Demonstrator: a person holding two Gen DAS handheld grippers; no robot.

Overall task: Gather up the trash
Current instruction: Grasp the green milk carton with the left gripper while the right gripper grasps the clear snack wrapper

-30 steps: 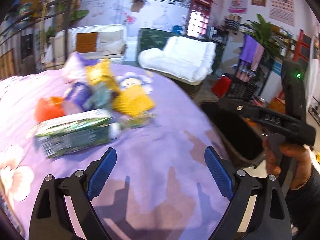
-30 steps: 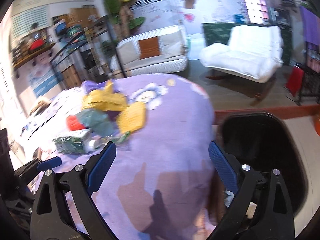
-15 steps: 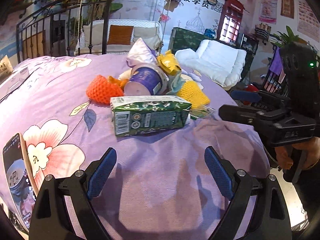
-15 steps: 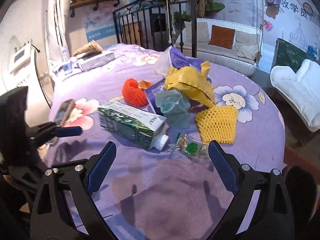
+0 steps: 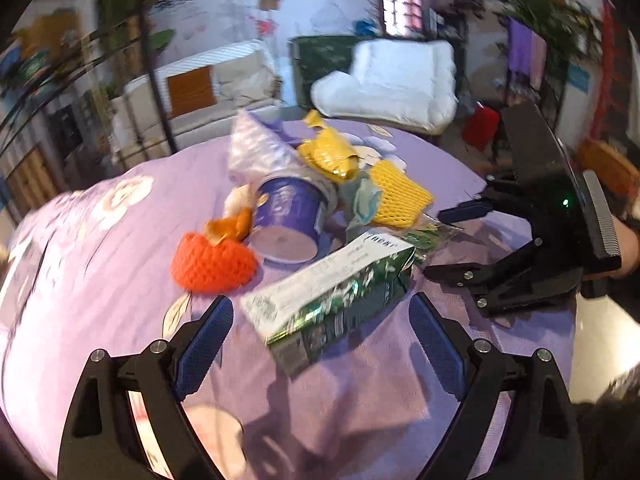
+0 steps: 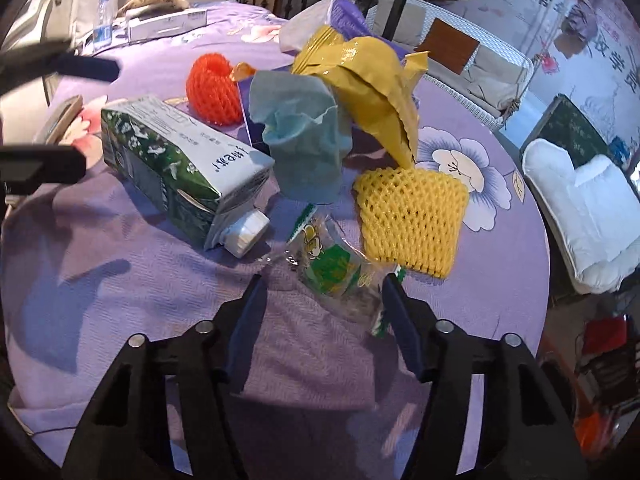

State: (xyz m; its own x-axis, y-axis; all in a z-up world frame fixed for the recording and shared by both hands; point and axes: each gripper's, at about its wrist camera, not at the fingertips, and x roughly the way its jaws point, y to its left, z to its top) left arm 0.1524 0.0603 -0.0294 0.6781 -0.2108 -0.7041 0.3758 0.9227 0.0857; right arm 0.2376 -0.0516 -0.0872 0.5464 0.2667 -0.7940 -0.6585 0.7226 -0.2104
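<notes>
A pile of trash lies on a purple flowered cloth [image 6: 100, 280]. A green and white carton [image 5: 328, 292] [image 6: 176, 168] lies on its side. Around it are an orange foam net [image 5: 212, 264] [image 6: 214, 88], a purple cup [image 5: 288, 216], a yellow wrapper [image 6: 368, 76], a blue tissue [image 6: 308, 136], a yellow foam net [image 6: 412, 216] and a clear green-printed wrapper [image 6: 332, 268]. My left gripper [image 5: 320, 344] is open just short of the carton's near end. My right gripper [image 6: 324, 320] is open, its fingers either side of the clear wrapper's near end.
A phone [image 6: 60, 116] lies on the cloth's left edge, with boxes [image 6: 168, 24] and a water bottle [image 6: 102, 28] behind. A black metal railing, a white sofa [image 5: 208, 88] and a white armchair [image 5: 392, 84] stand beyond the table.
Both grippers have swung from the black bin at the table's edge to the trash pile and closed in on it. The right gripper's jaws have narrowed around the clear wrapper.
</notes>
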